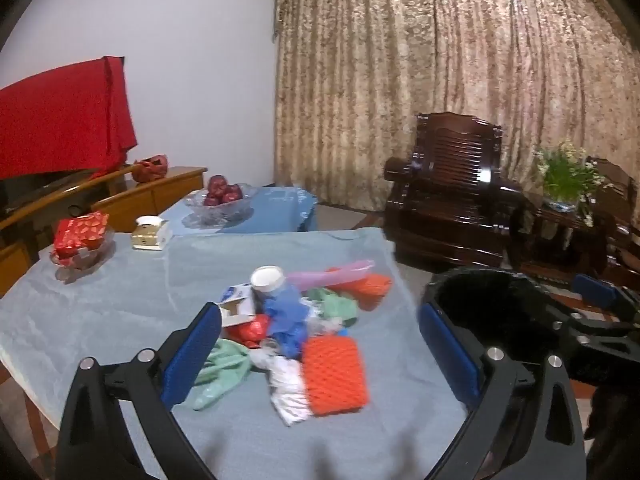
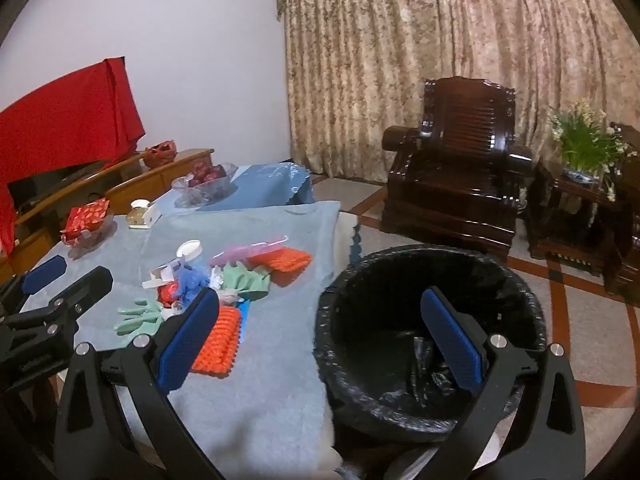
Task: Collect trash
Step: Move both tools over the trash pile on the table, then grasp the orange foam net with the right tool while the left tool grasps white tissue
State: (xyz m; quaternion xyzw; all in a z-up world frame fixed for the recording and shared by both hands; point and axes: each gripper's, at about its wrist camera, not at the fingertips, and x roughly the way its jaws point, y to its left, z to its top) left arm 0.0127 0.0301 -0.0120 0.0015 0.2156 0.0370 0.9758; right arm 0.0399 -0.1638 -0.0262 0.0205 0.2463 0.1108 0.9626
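A heap of trash [image 1: 296, 320] lies on the blue-grey tablecloth [image 1: 120, 312]: an orange foam net [image 1: 336, 376], green gloves [image 1: 224, 372], a blue wrapper [image 1: 286, 312], a white-capped cup [image 1: 267, 278] and a pink bag [image 1: 332, 274]. My left gripper [image 1: 320, 352] is open and empty, hovering just before the heap. My right gripper [image 2: 320, 336] is open and empty, above the table edge and the black-lined trash bin [image 2: 432, 344]. The heap also shows in the right wrist view [image 2: 224, 284]. The left gripper's fingers [image 2: 44, 276] show at the left there.
A red gift box on a glass dish [image 1: 82, 236], a small gold box [image 1: 150, 234] and a glass bowl of red fruit [image 1: 220, 200] stand at the table's far side. A dark wooden armchair [image 2: 456, 184] and a plant on a side table [image 2: 584, 148] stand beyond the bin.
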